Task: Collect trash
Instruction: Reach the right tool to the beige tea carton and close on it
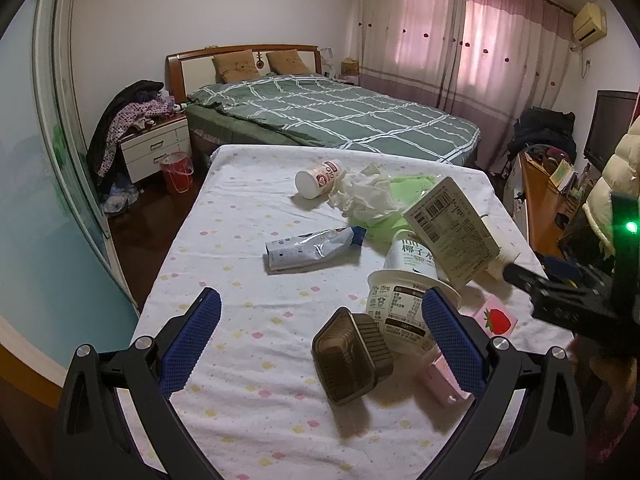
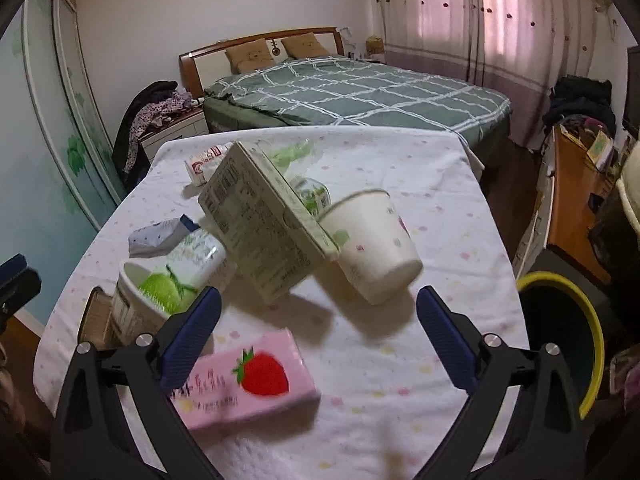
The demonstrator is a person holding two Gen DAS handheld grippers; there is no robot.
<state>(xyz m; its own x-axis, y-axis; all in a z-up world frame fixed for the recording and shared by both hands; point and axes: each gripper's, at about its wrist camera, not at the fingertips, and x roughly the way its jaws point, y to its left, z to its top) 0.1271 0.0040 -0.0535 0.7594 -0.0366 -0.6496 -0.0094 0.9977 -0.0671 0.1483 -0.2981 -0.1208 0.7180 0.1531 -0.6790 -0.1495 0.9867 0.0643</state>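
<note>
both grippers stand wide and hold nothing, so i judge the collecting is at its start: most of the trash lies on the table with the white dotted cloth (image 1: 248,208).

the right gripper (image 2: 318,336) hovers over the near edge, with the pink tissue pack with a strawberry picture (image 2: 248,380) just under its left finger. beyond it a beige printed carton box (image 2: 264,220) leans tilted on a white paper cup lying on its side (image 2: 376,244). the black bin with a yellow rim (image 2: 560,344) waits at the right, below the table edge, near this gripper.

the left gripper (image 1: 320,340) is open around a brown ribbed plastic tray (image 1: 352,356), which touches a white yogurt tub with dark label (image 1: 400,312). farther off lie a crushed silver-white pouch with a blue corner (image 1: 312,248), a small white bottle on its side (image 1: 320,178) and crumpled white tissue (image 1: 364,196) on green plastic.

the next move, i think, calls for closing on one loose piece; the tissue pack is nearest to the bin. the pile is crowded, so the leaning box could fall when a neighbour is pulled.
</note>
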